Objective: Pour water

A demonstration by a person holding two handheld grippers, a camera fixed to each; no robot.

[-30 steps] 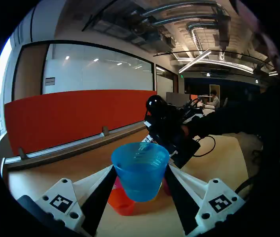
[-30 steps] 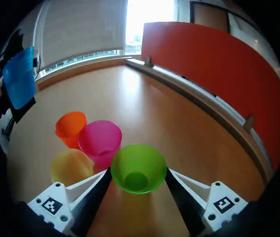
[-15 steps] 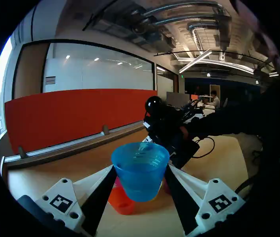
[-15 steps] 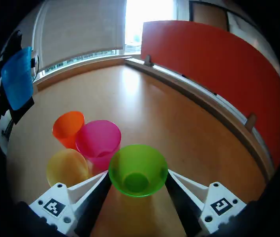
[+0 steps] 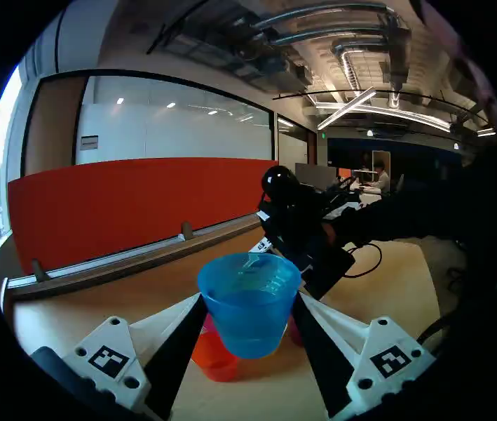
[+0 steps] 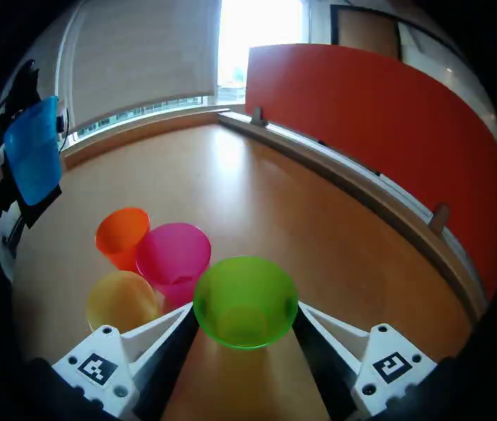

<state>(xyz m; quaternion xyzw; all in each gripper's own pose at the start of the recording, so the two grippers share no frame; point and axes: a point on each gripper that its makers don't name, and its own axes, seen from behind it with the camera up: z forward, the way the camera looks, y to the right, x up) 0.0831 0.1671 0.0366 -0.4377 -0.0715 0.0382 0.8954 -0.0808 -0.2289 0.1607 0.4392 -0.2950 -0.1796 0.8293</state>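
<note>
My left gripper is shut on a translucent blue cup, held upright above the table; water shows inside it. In the right gripper view that blue cup hangs at the far left. My right gripper is shut on a green cup, held above the table and tilted toward the camera. In the left gripper view, the right gripper and the dark sleeve holding it are just behind the blue cup. An orange cup, a pink cup and a yellow cup stand clustered on the table below.
The wooden table runs to a red partition with a metal rail along its foot. A bright window is at the far end. A black cable lies on the table behind the right gripper. A person sits far off.
The right gripper has shifted slightly, so the green cup's tilt changed a little and the three cups sit a bit lower-left in its view. The left gripper with the blue cup holds still.
</note>
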